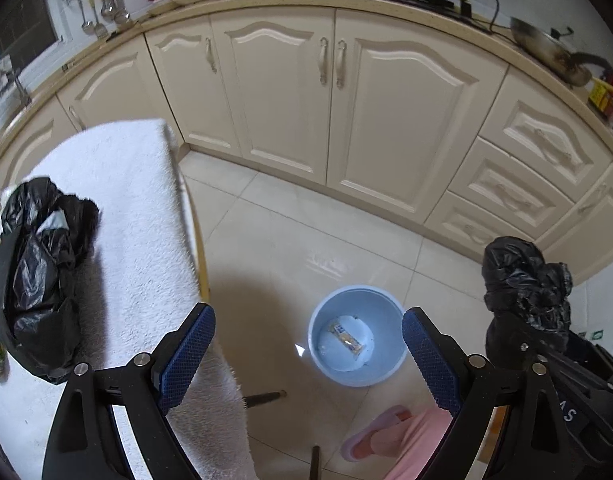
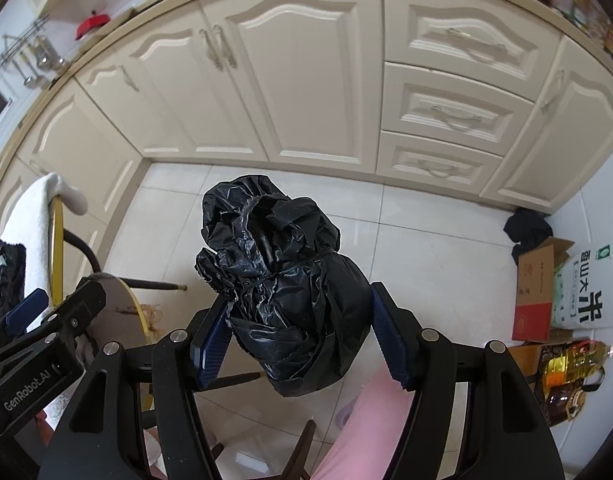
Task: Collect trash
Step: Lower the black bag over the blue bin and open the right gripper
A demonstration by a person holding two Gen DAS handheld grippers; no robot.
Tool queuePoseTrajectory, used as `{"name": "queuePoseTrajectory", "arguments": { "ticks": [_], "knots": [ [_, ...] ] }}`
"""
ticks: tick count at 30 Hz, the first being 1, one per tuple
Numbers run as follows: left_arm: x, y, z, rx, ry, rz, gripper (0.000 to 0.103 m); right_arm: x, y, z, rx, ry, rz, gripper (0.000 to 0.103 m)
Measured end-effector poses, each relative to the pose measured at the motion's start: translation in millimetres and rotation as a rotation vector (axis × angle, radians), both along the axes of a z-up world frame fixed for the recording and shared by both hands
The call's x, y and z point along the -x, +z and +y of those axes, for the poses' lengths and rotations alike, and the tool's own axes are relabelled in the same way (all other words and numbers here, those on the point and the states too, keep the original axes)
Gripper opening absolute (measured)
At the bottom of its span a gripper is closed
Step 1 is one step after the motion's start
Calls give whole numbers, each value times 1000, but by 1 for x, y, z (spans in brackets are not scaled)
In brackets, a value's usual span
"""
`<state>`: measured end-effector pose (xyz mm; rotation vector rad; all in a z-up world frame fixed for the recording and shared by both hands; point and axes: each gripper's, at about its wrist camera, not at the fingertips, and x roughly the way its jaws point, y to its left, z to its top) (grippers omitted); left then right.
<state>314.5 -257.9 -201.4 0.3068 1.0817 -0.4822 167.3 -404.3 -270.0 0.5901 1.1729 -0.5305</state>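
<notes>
Two black bags in play. Tied black bag [image 2: 282,288] clamped between right gripper [image 2: 300,340] pads, held above floor tiles, right of blue bin [image 1: 356,336]. Bin unlined, scraps still at bottom. Second black bag [image 1: 38,276] lies on white towel [image 1: 138,208], far left, untouched. Left gripper [image 1: 308,356] fingers wide apart, empty, above bin. Judgement: roughly midway; held bag not yet set down, second bag and bin scraps pending.

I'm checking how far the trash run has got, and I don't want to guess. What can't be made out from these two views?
- Black bag in the right hand-held gripper: opaque, contents hidden in both views.
- Second black bag on the white towel: cut off by the left wrist view's left edge.
- Blue bin: the scraps inside are too small to identify.
- Cardboard box: contents not visible.
</notes>
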Motion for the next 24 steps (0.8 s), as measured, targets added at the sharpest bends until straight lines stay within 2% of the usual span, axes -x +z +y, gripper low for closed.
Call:
{"name": "queuePoseTrajectory", "arguments": {
  "ticks": [2,5,6,8,11,21,24],
  "knots": [
    [-1,3,8,8,14,8,92,-2,2,2,-3,4,-2,70],
    [-1,7,13,-5,13,-13,92,-2,8,4,20,-8,-13,87],
    [-2,8,14,-8,11,-12,92,-1,11,6,34,-12,-14,88],
    [-4,7,15,-10,0,5,92,-1,16,9,66,-15,-11,88],
    [-9,5,16,-3,-11,40,92,0,19,11,63,-15,-17,89],
    [-7,10,29,58,-29,78,90,13,29,14,59,-38,-26,89],
    [0,14,34,50,-31,67,90,22,37,16,66,-49,-38,89]
  ]
}}
